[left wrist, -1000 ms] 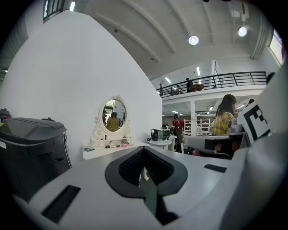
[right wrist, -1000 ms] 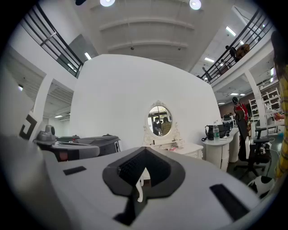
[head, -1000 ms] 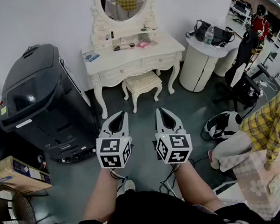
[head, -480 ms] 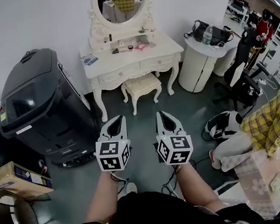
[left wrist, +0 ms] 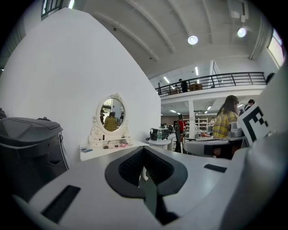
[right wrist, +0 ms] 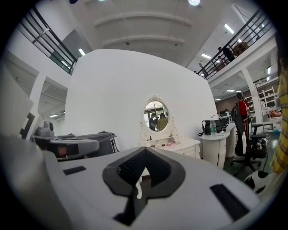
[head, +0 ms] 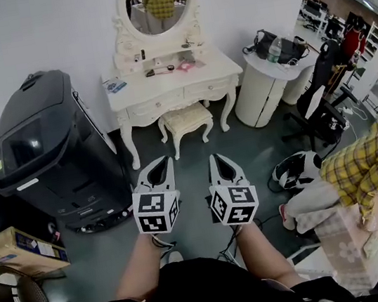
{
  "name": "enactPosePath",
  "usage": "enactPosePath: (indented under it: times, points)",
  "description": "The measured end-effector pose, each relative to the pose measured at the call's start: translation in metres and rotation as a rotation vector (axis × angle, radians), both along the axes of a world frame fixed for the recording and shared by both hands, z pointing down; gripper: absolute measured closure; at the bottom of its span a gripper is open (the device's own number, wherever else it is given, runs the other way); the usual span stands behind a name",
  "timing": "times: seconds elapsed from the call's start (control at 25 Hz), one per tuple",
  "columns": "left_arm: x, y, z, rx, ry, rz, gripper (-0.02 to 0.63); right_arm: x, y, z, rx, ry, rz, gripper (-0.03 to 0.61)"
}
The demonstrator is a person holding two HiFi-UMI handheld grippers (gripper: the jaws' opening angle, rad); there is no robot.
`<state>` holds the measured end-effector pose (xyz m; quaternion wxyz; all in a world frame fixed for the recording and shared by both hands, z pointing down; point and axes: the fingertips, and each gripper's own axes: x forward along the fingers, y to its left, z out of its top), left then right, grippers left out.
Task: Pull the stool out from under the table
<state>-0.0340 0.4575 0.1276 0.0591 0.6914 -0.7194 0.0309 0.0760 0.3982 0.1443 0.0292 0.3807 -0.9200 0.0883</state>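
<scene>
A: Jaws?
B: Left gripper [head: 163, 162] and right gripper [head: 214, 158] both pressed together, nothing between.
A: Stool?
B: Stool [head: 184, 120] stands far ahead, partly under the table [head: 164, 85], well apart from both.

Big dark-grey machine [head: 47, 151] standing left against the wall, cardboard box [head: 21, 251] lying beside it. Round white surface [head: 259, 93] carrying a black bag [head: 285, 47]. Person in yellow plaid [head: 365, 163] bending at right, near a black chair [head: 320, 115].
</scene>
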Motion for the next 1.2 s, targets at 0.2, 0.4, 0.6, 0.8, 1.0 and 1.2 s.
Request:
enactPosePath:
  times: [0.2,0.4,0.6,0.8,1.0,1.2]
  points:
    - [-0.011,-0.014,0.008,-0.02,-0.002,0.026,0.617,-0.014,-0.007,0.007,-0.011,0.013,0.018,0.571]
    - [-0.025,-0.033,0.011,-0.018,0.014,0.057,0.617,-0.025,-0.022,0.011,-0.023,0.024,0.058,0.571]
    - [-0.031,-0.05,0.015,-0.02,0.046,0.124,0.617,-0.039,-0.033,0.013,-0.029,0.019,0.097,0.571]
    - [-0.045,-0.06,0.027,-0.056,0.047,0.165,0.617,-0.054,-0.036,0.02,-0.04,0.012,0.127,0.571]
    - [-0.055,-0.074,0.034,-0.081,0.029,0.186,0.617,-0.066,-0.052,0.027,-0.068,0.01,0.143,0.571]
    - [-0.058,-0.097,0.043,-0.084,0.008,0.186,0.617,-0.076,-0.079,0.032,-0.064,0.001,0.129,0.571]
